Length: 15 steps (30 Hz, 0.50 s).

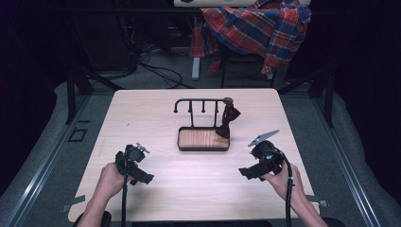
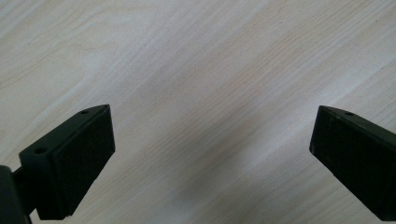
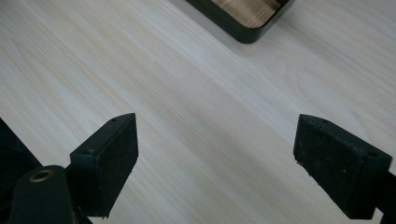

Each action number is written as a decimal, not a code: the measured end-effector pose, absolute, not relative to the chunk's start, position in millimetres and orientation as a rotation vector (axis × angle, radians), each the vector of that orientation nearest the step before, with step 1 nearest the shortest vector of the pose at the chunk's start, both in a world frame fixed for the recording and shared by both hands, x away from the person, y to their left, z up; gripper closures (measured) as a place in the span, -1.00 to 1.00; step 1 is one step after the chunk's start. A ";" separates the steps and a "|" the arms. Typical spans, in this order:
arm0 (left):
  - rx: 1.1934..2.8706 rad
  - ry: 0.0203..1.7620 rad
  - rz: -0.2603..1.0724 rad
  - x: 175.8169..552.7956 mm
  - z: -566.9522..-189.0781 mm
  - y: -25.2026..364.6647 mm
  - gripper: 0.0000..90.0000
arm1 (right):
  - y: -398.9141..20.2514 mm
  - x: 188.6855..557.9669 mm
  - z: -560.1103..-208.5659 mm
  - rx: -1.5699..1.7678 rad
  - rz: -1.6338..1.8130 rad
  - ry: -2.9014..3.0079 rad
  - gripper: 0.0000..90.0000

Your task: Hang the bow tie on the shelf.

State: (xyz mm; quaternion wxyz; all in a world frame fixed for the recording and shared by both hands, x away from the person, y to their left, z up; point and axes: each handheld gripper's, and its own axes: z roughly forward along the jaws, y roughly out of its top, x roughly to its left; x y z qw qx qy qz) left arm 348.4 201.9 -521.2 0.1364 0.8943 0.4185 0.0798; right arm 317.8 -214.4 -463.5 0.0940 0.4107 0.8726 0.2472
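Wooden tray point(image 1: 203, 139) between, beyond both hand-held grippers

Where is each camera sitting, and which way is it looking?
High view: sits above the person's side, looking forward and down at the table, the stand, both hands and the left gripper and right gripper.
Left gripper view: rides the left gripper, looking down at bare tabletop between its open jaws.
Right gripper view: rides the right gripper, facing tabletop between open jaws and the stand's corner.
Shared: high and right gripper views both show the stand.
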 end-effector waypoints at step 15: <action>2.655 1.170 0.237 348.6 -523.8 197.4 -0.99 | -225.1 295.8 -493.7 1.260 0.583 2.684 -0.76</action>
